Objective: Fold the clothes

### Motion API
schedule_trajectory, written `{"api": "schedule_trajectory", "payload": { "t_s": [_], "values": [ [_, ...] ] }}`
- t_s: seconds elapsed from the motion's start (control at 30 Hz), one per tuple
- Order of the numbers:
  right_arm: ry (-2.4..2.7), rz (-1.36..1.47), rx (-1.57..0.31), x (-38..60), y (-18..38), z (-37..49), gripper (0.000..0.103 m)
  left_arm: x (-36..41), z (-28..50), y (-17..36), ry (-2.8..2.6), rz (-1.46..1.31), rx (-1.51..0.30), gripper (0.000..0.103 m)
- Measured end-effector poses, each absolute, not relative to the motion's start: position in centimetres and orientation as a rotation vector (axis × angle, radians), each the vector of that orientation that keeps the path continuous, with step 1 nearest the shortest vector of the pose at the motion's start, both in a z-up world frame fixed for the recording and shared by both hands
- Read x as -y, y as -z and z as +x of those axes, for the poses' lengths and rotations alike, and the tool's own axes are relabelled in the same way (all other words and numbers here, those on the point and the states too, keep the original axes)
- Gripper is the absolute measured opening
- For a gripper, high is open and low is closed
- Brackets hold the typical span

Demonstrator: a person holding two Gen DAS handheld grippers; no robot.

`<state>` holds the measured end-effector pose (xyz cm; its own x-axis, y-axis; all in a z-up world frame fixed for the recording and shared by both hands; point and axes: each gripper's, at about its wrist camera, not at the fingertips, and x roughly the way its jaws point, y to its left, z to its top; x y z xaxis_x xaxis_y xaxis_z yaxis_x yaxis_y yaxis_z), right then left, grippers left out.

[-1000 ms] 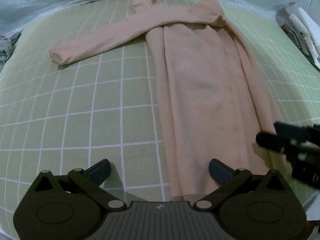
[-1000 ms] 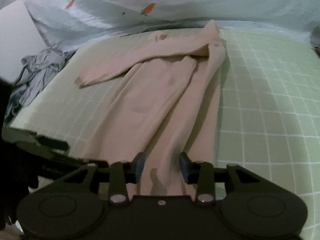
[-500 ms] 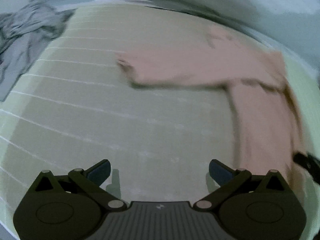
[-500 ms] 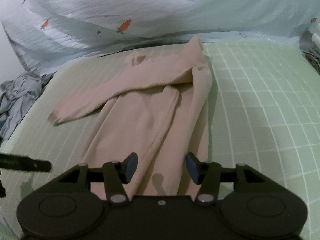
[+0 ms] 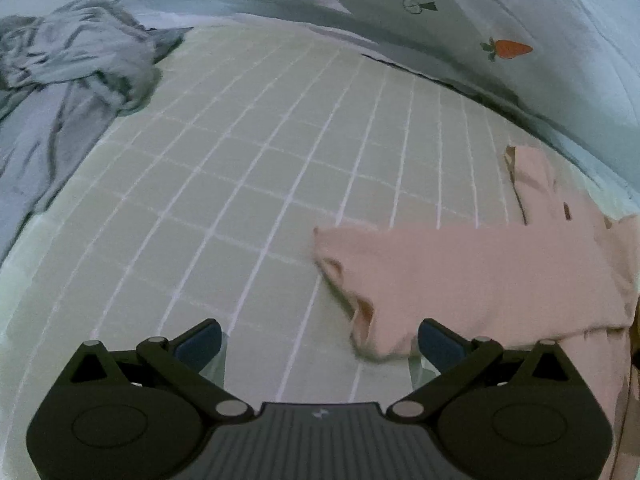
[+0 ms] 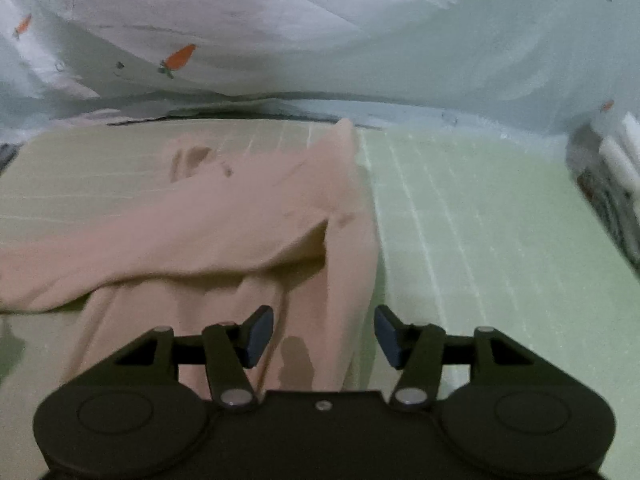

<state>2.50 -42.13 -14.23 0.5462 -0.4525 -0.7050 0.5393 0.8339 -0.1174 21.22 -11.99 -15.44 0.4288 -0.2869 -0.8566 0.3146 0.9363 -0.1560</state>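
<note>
The pink long-sleeved garment [image 6: 248, 240] lay on the bed, on a green checked sheet [image 5: 260, 184], its body narrowed into a long strip running away from me and one sleeve [image 5: 460, 272] thrown out crosswise to the left. My left tongs [image 5: 318, 342] stood wide apart and held nothing, low over the sheet with the sleeve's cuff [image 5: 352, 300] just inside the right finger. My right tongs [image 6: 324, 334] were also spread, empty, hovering over the narrowed body near its right edge.

I judged the cloth to be a thin, soft knit: light, limp, with no stiffness to carry a fold by itself. It would sag from any single pinch and drag on the sheet rather than slide cleanly. The cuff end looked doubled and slightly curled, so a grip there should take both layers at once, or the lower one would trail behind. On the body, I reckoned the sounder hold was the outer folded edge, where the layers stack, not the loose middle.

A grey crumpled garment [image 5: 68, 80] sat at the far left corner, well apart, and a pale quilt with carrot prints [image 6: 320, 40] banked up behind the bed.
</note>
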Motion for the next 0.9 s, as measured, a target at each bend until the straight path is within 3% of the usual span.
{"api": "schedule_trajectory", "payload": {
  "t_s": [0.13, 0.23, 0.27, 0.3, 0.33, 0.4, 0.5, 0.73, 0.9],
  "values": [
    [0.589, -0.033, -0.849, 42.8, 15.1, 5.8, 0.057, 13.7, 22.0, 16.0, 0.367, 0.064, -1.047, 0.102],
    [0.577, -0.145, -0.873, 43.1, 15.7, 7.9, 0.052, 14.5, 22.0, 15.9, 0.338, 0.111, -1.015, 0.089],
    [0.559, -0.163, -0.876, 43.3, 15.8, 8.3, 0.048, 14.8, 22.0, 15.8, 0.327, 0.127, -1.003, 0.077],
    [0.538, -0.177, -0.879, 43.5, 15.8, 8.8, 0.034, 15.1, 22.0, 15.7, 0.317, 0.143, -0.991, 0.062],
    [0.525, -0.183, -0.883, 43.6, 15.9, 9.1, 0.027, 15.2, 22.1, 15.6, 0.325, 0.146, -0.983, 0.054],
    [0.507, -0.184, -0.879, 44.1, 15.7, 9.4, 0.012, 15.1, 22.5, 15.2, 0.350, 0.118, -0.989, 0.005],
    [0.514, -0.131, -0.828, 44.8, 14.8, 8.7, 0.006, 14.9, 23.1, 14.5, 0.352, 0.071, -0.983, 0.002],
    [0.558, -0.025, -0.671, 45.5, 10.9, 6.2, 0.006, 13.0, 23.1, 6.9, 0.328, -0.088, -0.806, 0.002],
    [0.496, 0.003, -0.661, 44.6, 11.1, 7.2, 0.006, 11.5, 22.9, 3.2, 0.299, -0.098, -0.687, 0.002]
  ]
}}
